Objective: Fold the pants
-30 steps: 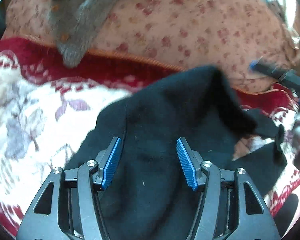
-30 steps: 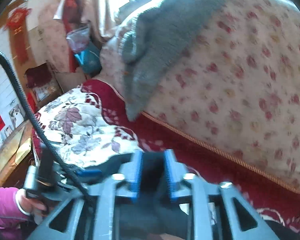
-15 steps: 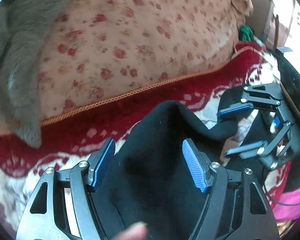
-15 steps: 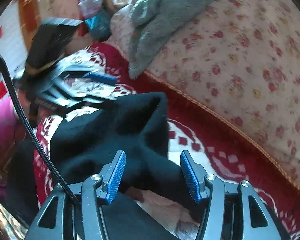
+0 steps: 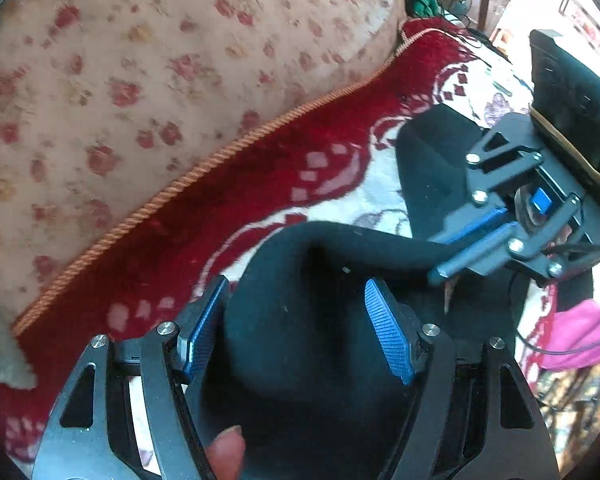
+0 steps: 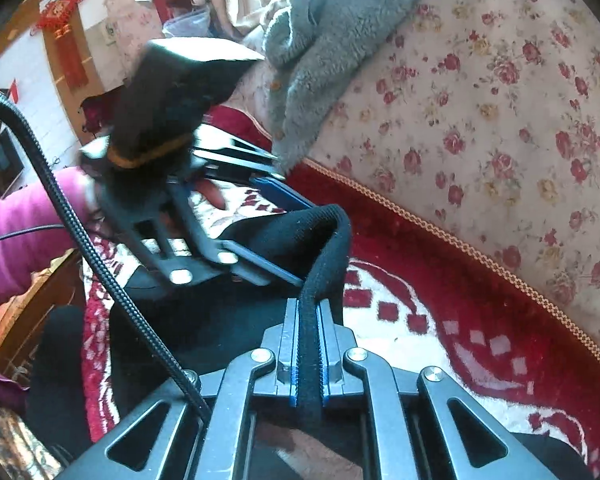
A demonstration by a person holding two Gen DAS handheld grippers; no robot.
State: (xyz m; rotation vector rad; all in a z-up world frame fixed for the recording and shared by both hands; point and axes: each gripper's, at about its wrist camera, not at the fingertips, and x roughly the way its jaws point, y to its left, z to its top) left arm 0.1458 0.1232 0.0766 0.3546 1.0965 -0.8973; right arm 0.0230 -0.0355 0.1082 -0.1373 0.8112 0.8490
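1. The black pants (image 5: 300, 320) lie bunched on a red-and-white patterned blanket (image 5: 284, 168), with one thick hem or band lifted off the pile into a raised ridge.
2. In the right wrist view that ridge (image 6: 328, 236) arches up and runs straight back between the blue pads of the right gripper (image 6: 309, 332).
3. The right gripper has just been closing; its jaws now pinch the black band, the fabric filling the narrow slot between them.
4. The left gripper (image 5: 296, 320) has its jaws spread wide, having just been opening; the heap of black cloth sits between the blue pads, and neither pad visibly presses on it.
5. A fingertip (image 5: 226, 452) shows at the bottom edge of the left wrist view, under the gripper frame.
6. A pink sleeve (image 6: 24, 236) shows behind the left gripper in the right wrist view.
7. Beyond the blanket rises a cream quilt with red roses (image 6: 500, 100), edged by an orange cord (image 5: 220, 152).
8. A grey fleece garment (image 6: 332, 40) is draped over the quilt's top.
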